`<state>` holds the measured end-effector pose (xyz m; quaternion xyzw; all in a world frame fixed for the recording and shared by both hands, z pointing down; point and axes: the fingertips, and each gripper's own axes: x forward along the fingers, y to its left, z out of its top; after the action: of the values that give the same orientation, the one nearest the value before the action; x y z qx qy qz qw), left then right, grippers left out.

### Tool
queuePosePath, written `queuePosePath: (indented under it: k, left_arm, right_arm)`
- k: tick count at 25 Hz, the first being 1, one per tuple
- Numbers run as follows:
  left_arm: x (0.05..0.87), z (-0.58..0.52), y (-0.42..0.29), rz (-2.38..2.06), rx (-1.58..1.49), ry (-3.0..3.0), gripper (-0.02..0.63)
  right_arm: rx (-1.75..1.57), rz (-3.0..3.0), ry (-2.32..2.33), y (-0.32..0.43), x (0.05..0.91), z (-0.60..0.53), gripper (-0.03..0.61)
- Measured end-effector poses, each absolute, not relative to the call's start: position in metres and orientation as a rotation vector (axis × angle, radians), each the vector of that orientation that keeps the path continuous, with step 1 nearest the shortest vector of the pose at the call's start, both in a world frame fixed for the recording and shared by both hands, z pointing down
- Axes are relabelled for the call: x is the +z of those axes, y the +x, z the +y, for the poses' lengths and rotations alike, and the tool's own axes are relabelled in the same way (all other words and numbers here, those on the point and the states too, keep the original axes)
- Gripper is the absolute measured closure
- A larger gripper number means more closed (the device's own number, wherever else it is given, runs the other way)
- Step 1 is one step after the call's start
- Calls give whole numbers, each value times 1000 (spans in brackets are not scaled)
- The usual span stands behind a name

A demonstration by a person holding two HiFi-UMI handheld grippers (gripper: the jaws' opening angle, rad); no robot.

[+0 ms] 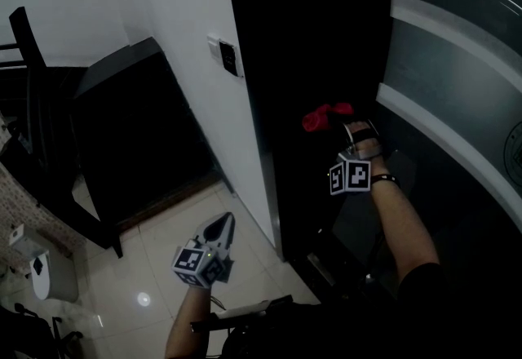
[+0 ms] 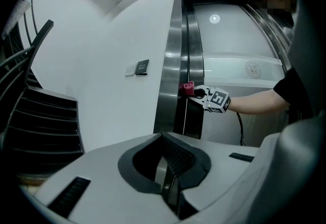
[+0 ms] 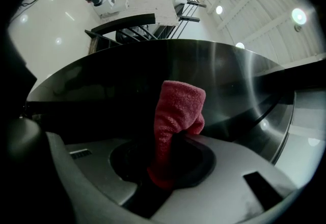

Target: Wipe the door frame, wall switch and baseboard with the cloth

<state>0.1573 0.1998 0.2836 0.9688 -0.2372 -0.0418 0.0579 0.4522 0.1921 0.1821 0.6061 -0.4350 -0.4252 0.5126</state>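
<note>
A red cloth is pinched in my right gripper, which is shut on it and presses it against the dark metal door frame. In the right gripper view the cloth stands up from the jaws against the frame's brushed steel. My left gripper hangs low over the floor, shut, holding nothing. From the left gripper view I see the cloth on the frame, and the wall switch on the white wall. The switch is left of the frame.
A dark stair flight with a black railing fills the left. Glossy white floor tiles lie below. A curved grey-and-white wall runs on the right. A white device sits at the bottom left.
</note>
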Motion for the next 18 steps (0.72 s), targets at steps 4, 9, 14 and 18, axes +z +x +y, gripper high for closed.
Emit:
queuePosePath:
  k: [4, 9, 14, 18]
  left_arm:
    - [281, 201, 159, -720, -130, 2938, 614]
    - [286, 200, 156, -730, -129, 2918, 614]
    - [287, 199, 155, -745, -132, 2900, 614]
    - [292, 198, 153, -756, -117, 2888, 614]
  right_arm:
    - [-1007, -1046, 1434, 454, 199, 193, 488]
    - [-946, -1084, 1411, 453, 231, 193, 487]
    - [-882, -1105, 1351, 455, 269, 192, 486]
    - [-863, -1070, 1284, 459, 301, 191, 486]
